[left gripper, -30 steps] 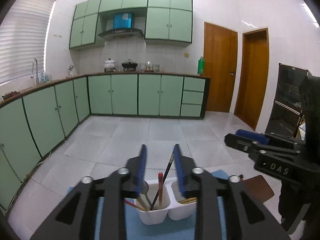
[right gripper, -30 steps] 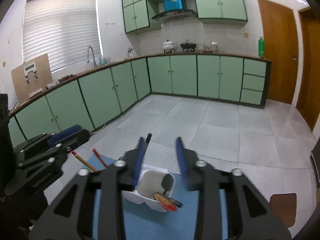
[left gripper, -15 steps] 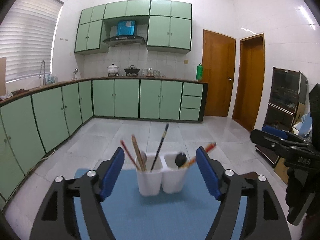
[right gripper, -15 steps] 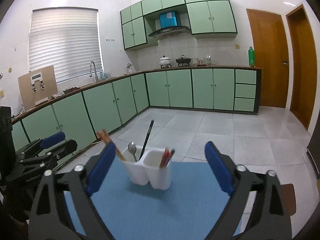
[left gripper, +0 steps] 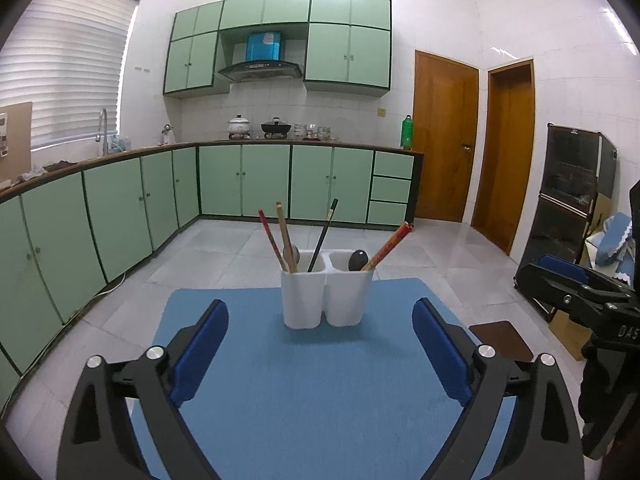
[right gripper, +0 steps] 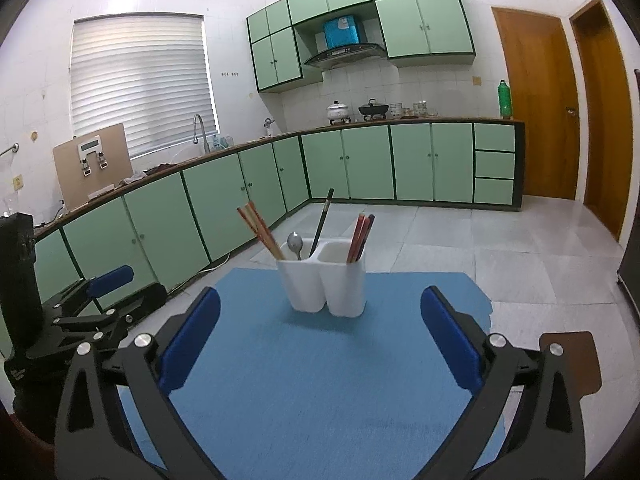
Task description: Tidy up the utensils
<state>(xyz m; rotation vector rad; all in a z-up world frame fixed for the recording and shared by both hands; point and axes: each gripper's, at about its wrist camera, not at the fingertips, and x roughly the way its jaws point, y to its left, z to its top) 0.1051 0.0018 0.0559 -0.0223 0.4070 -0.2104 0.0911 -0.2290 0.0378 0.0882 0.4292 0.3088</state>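
A white two-compartment utensil holder point(left gripper: 326, 296) point(right gripper: 324, 284) stands upright at the far end of a blue mat point(left gripper: 320, 400) point(right gripper: 320, 380). Its left compartment holds red and tan chopsticks point(left gripper: 276, 240), a black chopstick point(left gripper: 324, 236) and a metal spoon point(right gripper: 295, 243). The right one holds a dark spoon point(left gripper: 358, 260) and reddish chopsticks point(left gripper: 390, 244) point(right gripper: 360, 236). My left gripper point(left gripper: 320, 312) and right gripper point(right gripper: 321, 295) hover over the mat, short of the holder. Both sets of jaws are opening wide with nothing between them.
A brown pad point(left gripper: 502, 340) point(right gripper: 572, 360) lies off the mat's right edge. Green floor cabinets point(left gripper: 100, 220) line the left and far walls. Two wooden doors point(left gripper: 446, 140) and a dark cabinet point(left gripper: 572, 200) stand at the right.
Both grippers have drawn back from right over the holder to the near part of the mat. Their jaws have spread from narrow to wide.
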